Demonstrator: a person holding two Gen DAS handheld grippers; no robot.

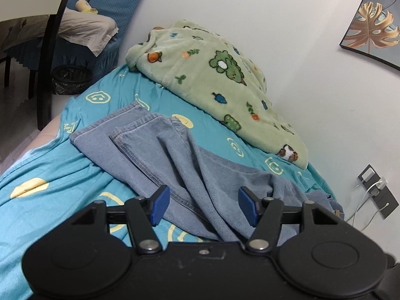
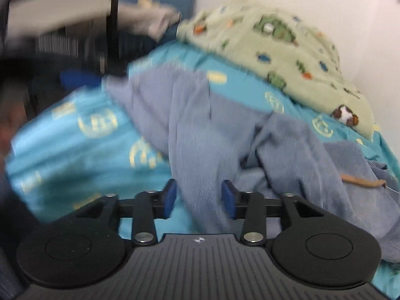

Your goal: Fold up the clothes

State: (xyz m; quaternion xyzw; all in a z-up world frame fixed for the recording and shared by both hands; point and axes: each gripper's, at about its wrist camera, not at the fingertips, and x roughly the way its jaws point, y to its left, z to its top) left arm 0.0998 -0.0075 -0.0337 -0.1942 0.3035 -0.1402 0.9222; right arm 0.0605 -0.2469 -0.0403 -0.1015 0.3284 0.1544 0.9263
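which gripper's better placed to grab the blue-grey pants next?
Probably left. The left gripper is open with a sharp view of the blue-grey denim pants between its fingers. The right gripper is open over them too, but its view is motion-blurred.

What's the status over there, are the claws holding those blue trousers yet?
Left gripper open, right gripper open, neither gripping. Blue trousers rumpled, unfolded on the bedsheet. Green blanket lies beyond, by the wall.

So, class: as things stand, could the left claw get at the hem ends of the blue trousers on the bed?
Probably yes. The left claw is open and empty above the blue trousers, and nothing lies between it and the hem ends ahead; the green blanket sits farther off, by the wall.
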